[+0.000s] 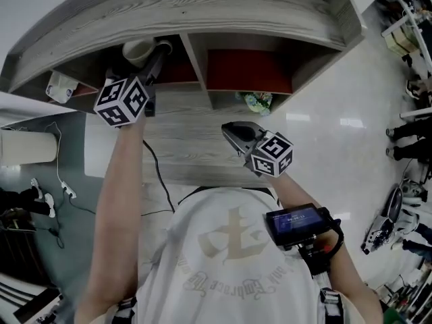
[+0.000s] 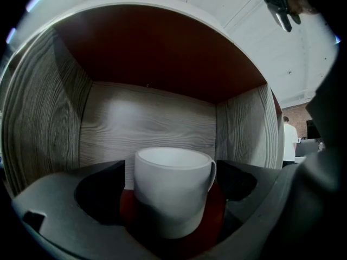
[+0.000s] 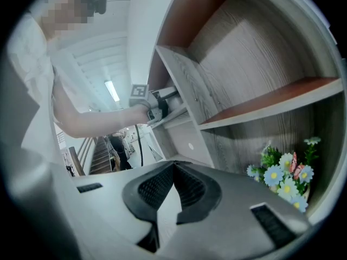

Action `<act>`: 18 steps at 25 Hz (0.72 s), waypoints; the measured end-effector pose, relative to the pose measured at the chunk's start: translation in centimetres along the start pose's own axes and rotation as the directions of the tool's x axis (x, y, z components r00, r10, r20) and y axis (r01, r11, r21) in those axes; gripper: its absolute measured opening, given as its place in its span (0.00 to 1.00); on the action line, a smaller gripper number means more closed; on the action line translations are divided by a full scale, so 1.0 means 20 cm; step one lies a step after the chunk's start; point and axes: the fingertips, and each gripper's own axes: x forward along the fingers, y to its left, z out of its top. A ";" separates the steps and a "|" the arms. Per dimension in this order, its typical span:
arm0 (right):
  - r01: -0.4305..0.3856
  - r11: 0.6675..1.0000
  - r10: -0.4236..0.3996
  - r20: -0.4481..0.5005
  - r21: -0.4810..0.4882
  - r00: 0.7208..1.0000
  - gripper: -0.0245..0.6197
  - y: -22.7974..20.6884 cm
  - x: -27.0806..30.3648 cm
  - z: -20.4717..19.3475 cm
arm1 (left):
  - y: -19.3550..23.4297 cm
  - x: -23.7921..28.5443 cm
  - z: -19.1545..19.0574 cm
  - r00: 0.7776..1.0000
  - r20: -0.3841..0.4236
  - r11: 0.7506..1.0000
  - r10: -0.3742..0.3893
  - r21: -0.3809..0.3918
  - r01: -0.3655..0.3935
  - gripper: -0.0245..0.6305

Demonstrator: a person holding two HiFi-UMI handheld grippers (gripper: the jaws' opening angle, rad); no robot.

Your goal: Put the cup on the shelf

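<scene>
Left gripper [image 1: 154, 59]: wide open, not squeezing the cup [image 2: 172, 191] | cup: stood upright on the shelf [image 2: 152, 121], between the jaws | right gripper [image 3: 173, 169]: closed, empty | done: cup looked put down | left: pull gripper out

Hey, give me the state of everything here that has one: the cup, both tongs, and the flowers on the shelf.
cup: upright, standing on the red floor inside the shelf.
left tongs: open, one jaw on each side of the cup, not pressing it.
right tongs: shut, nothing between them.
flowers: upright in a lower compartment.
</scene>
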 end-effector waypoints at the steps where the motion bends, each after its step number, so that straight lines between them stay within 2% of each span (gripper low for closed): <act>1: -0.005 1.000 0.005 -0.001 -0.001 1.000 0.05 0.01 0.00 0.00 | 0.00 -0.01 0.01 1.000 0.000 1.000 -0.006 -0.004 0.006 0.87; 7: -0.010 1.000 0.010 -0.003 0.000 1.000 0.05 0.01 -0.02 -0.02 | -0.04 -0.04 -0.01 1.000 0.005 1.000 -0.026 0.001 0.026 0.88; 13: -0.020 1.000 0.020 0.000 -0.012 1.000 0.04 0.04 -0.02 0.00 | 0.01 -0.14 0.03 1.000 0.024 1.000 0.007 -0.003 -0.007 0.87; 14: -0.022 1.000 0.022 0.000 -0.014 1.000 0.05 0.05 -0.02 0.00 | 0.01 -0.17 0.04 1.000 0.030 1.000 0.010 0.002 -0.010 0.84; 16: -0.027 0.999 0.027 0.002 -0.017 1.000 0.05 0.07 -0.02 0.00 | 0.00 -0.22 0.04 0.999 0.042 1.000 0.017 0.012 -0.018 0.70; 18: -0.035 0.999 0.035 0.004 -0.021 0.999 0.05 0.09 -0.02 0.00 | -0.02 -0.29 0.04 0.998 0.054 1.000 0.026 0.010 -0.027 0.64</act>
